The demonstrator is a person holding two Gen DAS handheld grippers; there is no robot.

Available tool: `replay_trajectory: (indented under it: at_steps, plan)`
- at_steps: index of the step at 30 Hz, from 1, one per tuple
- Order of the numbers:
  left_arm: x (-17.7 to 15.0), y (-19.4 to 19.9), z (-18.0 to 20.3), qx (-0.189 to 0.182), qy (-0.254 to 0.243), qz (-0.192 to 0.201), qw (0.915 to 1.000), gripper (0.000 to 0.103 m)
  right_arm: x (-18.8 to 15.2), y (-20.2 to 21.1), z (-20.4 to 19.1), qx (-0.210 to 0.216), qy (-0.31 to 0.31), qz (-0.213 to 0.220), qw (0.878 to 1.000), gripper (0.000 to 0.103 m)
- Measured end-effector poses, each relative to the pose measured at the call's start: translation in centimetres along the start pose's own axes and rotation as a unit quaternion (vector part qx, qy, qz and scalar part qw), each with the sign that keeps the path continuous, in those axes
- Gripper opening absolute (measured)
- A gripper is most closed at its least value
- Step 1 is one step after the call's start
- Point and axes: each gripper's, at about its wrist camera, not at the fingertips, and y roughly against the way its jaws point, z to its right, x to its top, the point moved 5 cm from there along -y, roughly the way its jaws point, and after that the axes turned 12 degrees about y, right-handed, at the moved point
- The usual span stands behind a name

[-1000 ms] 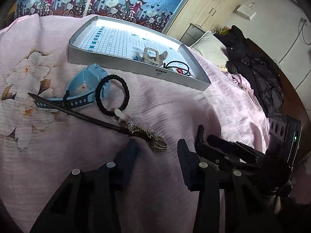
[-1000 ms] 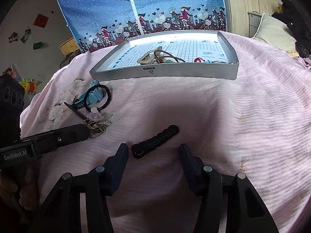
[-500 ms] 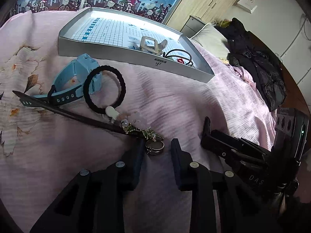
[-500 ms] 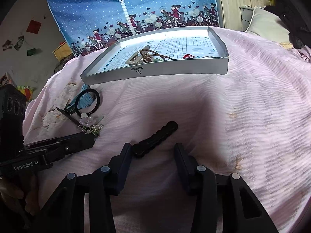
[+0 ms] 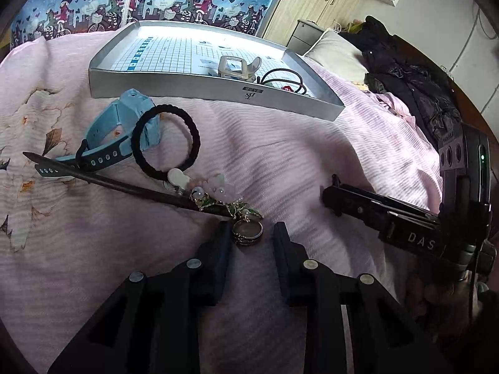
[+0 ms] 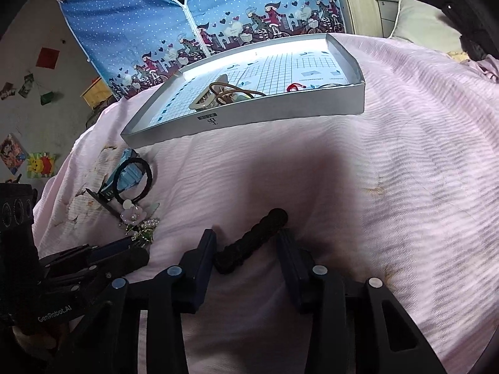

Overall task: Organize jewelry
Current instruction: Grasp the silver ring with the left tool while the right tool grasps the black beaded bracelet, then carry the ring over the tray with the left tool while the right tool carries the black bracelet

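Left gripper (image 5: 251, 233), jaws apart, flanks a ring (image 5: 247, 232) beside a beaded brooch (image 5: 224, 202). Right gripper (image 6: 246, 249), jaws apart, straddles a black hair tie (image 6: 252, 241). The tray (image 6: 280, 113) lies beyond on the bed (image 6: 389, 171).

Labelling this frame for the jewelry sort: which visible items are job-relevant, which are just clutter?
Job items:
ring
flower brooch
black hair tie
blue watch
black braided band
grey tray
left gripper
right gripper

Lying about:
black jacket
pillow
blue wardrobe cover

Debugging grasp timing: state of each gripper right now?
Left gripper: open, jaws either side of the ring, not closed on it.
Right gripper: open, jaws straddling the black braided hair tie, not gripping.
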Motion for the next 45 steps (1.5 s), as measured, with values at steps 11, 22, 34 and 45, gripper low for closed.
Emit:
replay_trajectory:
  at_steps: [11,22,34,45]
  plan:
    - [-0.6,0.1,0.6,0.011,-0.029,0.037,0.9988,0.017,-0.4,-0.3,-0.3,-0.023,0.02,-0.002,1.0,0.019]
    - [-1.2,1.4,1.7,-0.02,-0.019,0.052,0.9983,0.017,0.0,1.7,-0.4,-0.015,0.014,0.036,0.999,0.015]
    - [-1.3,3.2,7.3,-0.048,-0.06,0.089,0.993,0.017,2.4,6.9,0.8,-0.014,-0.016,0.109,0.994,0.015]
    - [8.6,3.0,5.7,0.027,0.01,0.155,0.9875,0.017,9.1,6.0,3.9,-0.034,0.046,0.159,0.986,0.015]
